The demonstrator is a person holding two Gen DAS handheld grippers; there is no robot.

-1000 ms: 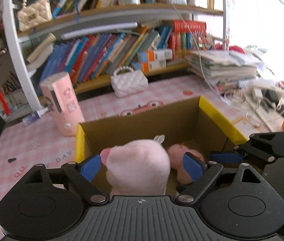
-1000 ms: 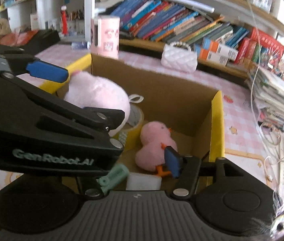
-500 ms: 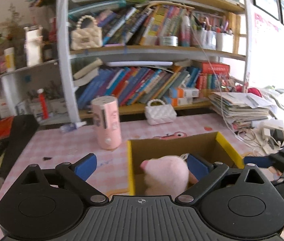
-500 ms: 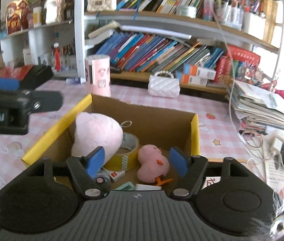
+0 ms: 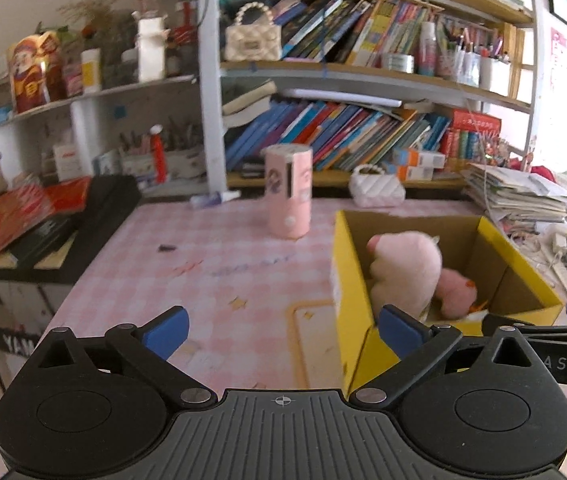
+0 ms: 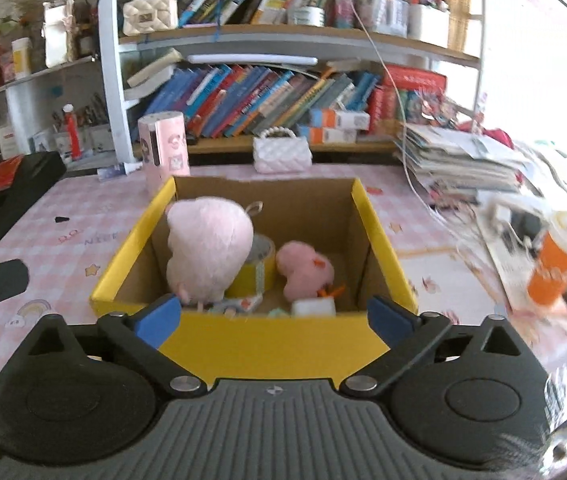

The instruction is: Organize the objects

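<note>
A: Cardboard with yellow rims forms the box [image 6: 259, 344] that is set on the pink-checked bench [image 5: 187, 264]. What is shown as done?

B: A large pink plush [image 6: 207, 248], a small pink plush [image 6: 303, 268], a roll of yellow tape [image 6: 261, 266] and a few small items at the near wall are seen lying inside the box. The gathering is judged to be largely finished.

A: How are the claws shown?

B: The left claw [image 5: 281, 326] is being opened, its blue pads spread wide over bare bench and the box corner, with nothing held between them. The right claw [image 6: 273, 318] is likewise being opened; the near wall of the box is framed between its pads but is not pressed by them.

A: What is judged to be left?

B: A pink cylinder [image 5: 288, 192] is seen standing on the bench just behind the box, a white quilted purse [image 6: 282, 155] by the shelf, and an orange cup [image 6: 555, 268] to the right. Whether these are meant for the box cannot be told.

A: What is hidden or unclear?

B: The small items at the near wall are partly covered by the right claw's pads and cannot be identified. The orange cup and the paper stack [image 6: 463, 164] are blurred, and the box floor beneath the plush toys is not shown.
</note>
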